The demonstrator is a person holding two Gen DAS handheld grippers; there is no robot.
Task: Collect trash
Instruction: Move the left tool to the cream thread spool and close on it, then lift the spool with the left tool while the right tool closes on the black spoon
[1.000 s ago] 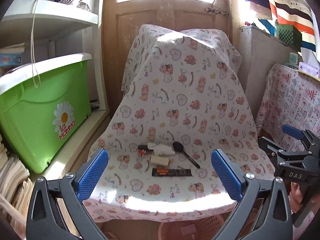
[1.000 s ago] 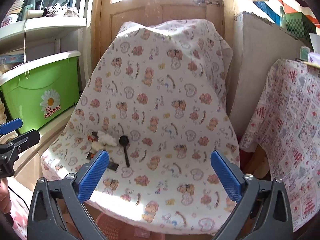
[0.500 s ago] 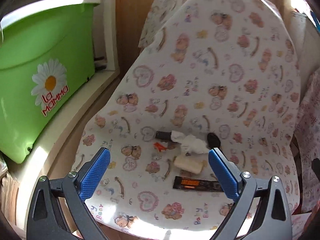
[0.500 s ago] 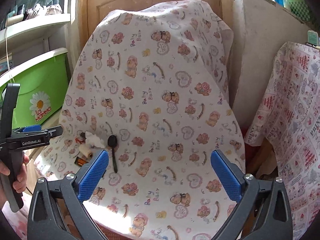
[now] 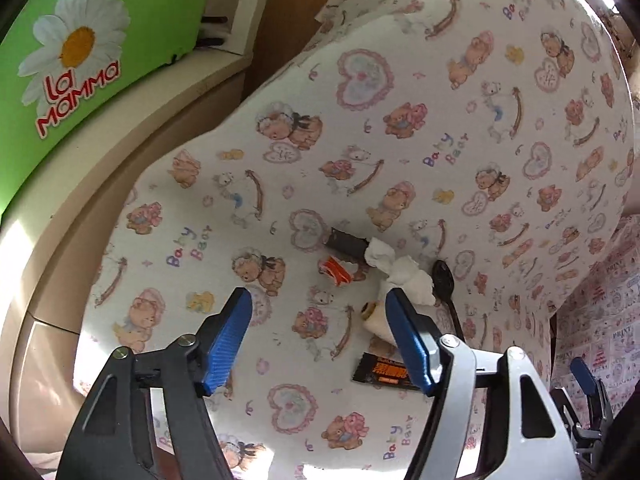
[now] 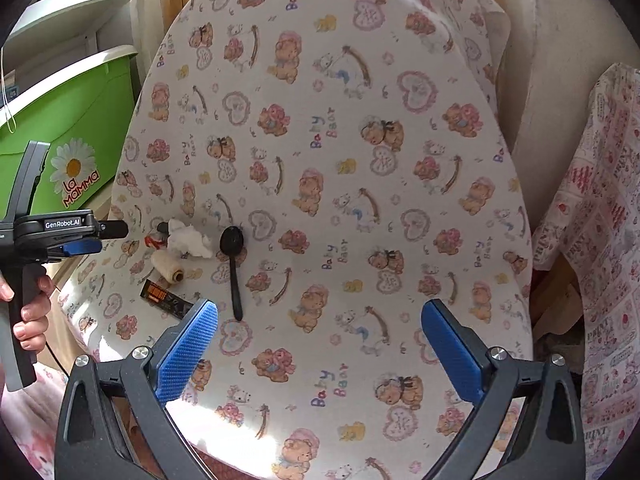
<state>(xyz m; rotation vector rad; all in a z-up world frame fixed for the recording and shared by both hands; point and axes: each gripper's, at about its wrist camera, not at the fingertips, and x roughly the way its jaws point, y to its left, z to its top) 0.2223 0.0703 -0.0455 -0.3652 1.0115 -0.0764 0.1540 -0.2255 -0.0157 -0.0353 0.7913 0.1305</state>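
Note:
A small heap of trash lies on the seat of a chair under a teddy-print cloth [image 5: 440, 120]. It holds a crumpled white tissue [image 5: 404, 276] [image 6: 188, 238], a black plastic spoon [image 5: 445, 280] [image 6: 234, 268], a cream thread roll [image 5: 376, 320] [image 6: 168, 266], a black-and-orange wrapper [image 5: 384, 372] [image 6: 164, 296], a red scrap [image 5: 336, 270] and a dark wrapper [image 5: 346, 242]. My left gripper [image 5: 316, 296] hovers over the heap's left side. Its jaws are closing with nothing between them, and the roll sits just inside its right finger. My right gripper [image 6: 320, 312] is open above bare cloth, right of the spoon.
A green lidded box with a daisy logo [image 5: 60, 60] [image 6: 72, 140] stands on a beige ledge [image 5: 120, 152] left of the chair. A table under a pink printed cloth [image 6: 600, 240] stands close on the right. A hand [image 6: 28, 312] holds the left gripper's handle.
Both grippers have come down and nearer to the seat. The left one rolled, swung over the trash heap, and its jaws narrowed. The right jaws stay wide.

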